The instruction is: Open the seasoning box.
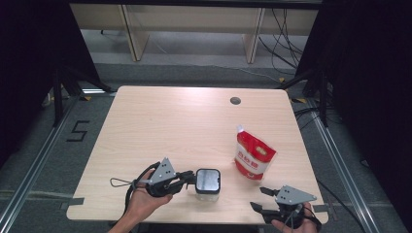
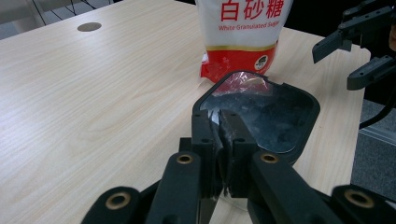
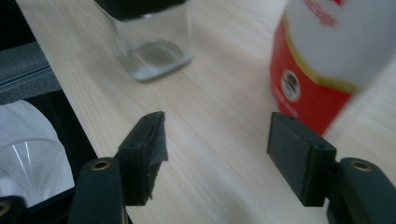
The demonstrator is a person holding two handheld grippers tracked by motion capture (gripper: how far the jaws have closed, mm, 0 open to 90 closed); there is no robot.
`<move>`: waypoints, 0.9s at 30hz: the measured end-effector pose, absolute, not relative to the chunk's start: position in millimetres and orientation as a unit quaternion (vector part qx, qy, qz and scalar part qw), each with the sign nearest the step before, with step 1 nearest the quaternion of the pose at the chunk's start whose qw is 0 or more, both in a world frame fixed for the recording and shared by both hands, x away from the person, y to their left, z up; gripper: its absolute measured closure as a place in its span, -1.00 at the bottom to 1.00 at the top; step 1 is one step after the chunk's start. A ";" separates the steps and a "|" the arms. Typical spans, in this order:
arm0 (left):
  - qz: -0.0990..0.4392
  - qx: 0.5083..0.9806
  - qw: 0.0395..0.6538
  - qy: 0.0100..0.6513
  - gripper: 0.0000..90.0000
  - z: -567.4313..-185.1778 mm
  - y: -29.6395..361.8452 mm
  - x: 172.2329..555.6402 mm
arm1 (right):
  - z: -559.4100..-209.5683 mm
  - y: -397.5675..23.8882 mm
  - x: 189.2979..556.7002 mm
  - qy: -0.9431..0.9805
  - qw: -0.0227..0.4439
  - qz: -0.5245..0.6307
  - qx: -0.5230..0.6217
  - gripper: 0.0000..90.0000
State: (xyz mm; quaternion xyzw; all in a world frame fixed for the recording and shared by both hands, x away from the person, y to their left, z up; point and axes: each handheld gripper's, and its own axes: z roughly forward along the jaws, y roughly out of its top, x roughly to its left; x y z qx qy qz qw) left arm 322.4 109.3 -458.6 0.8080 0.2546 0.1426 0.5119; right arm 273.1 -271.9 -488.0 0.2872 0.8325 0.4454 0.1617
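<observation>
High view: left gripper (image 1: 188, 179) at 7 o'clock on the table (image 1: 160, 126), jaws nearly together, clamped on the rim of the clear square jar (image 1: 208, 182) just at its 3 o'clock. Right gripper (image 1: 262, 199) at 5 o'clock, jaws apart, empty. Red-and-white sugar pouch (image 1: 252, 158) at 12 o'clock of it, near the jar but apart. Left gripper view: fingertips (image 2: 205, 133) pinch the jar's black-rimmed wall (image 2: 266, 116); pouch (image 2: 240, 37) at 12, right gripper (image 2: 355, 51) at 2. Right gripper view: jaws wide over bare tabletop, holding nothing; jar (image 3: 149, 42) at 11, pouch (image 3: 327, 60) at 1.
</observation>
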 end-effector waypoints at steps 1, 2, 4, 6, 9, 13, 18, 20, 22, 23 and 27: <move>0.143 0.807 0.512 0.256 0.87 -458.7 109.1 322.4 | -486.4 -267.9 273.3 0.834 0.167 0.443 0.284 -0.08; 0.143 0.808 0.512 0.255 0.87 -458.7 109.1 322.5 | -484.5 -262.6 274.2 0.838 0.169 0.443 0.269 -0.01; 0.144 0.808 0.512 0.252 0.86 -459.2 109.2 322.4 | -482.4 -255.7 274.4 0.839 0.167 0.445 0.264 0.06; 0.145 0.808 0.512 0.253 0.86 -459.4 109.3 322.4 | -480.9 -248.9 276.0 0.843 0.164 0.448 0.249 0.19; 0.146 0.808 0.513 0.250 0.85 -459.5 108.8 322.2 | -480.3 -238.7 279.6 0.843 0.168 0.456 0.231 0.40; 0.147 0.807 0.513 0.252 0.85 -459.9 109.3 321.8 | -476.6 -228.6 282.8 0.836 0.178 0.465 0.231 0.59; 0.146 0.806 0.514 0.254 0.85 -460.1 109.6 321.6 | -472.0 -217.5 292.3 0.826 0.188 0.489 0.210 0.80; 0.146 0.807 0.513 0.254 0.85 -460.0 109.5 321.9 | -472.4 -213.5 296.5 0.822 0.188 0.496 0.205 0.85; 0.146 0.807 0.514 0.254 0.85 -460.1 109.5 321.8 | -473.5 -209.2 300.6 0.821 0.178 0.503 0.205 0.87; 0.146 0.807 0.514 0.254 0.85 -460.1 109.6 321.7 | -473.5 -207.7 303.1 0.822 0.172 0.503 0.204 0.89; 0.142 0.805 0.515 0.258 0.85 -460.3 109.5 321.5 | -474.2 -204.6 311.0 0.813 0.171 0.517 0.203 0.94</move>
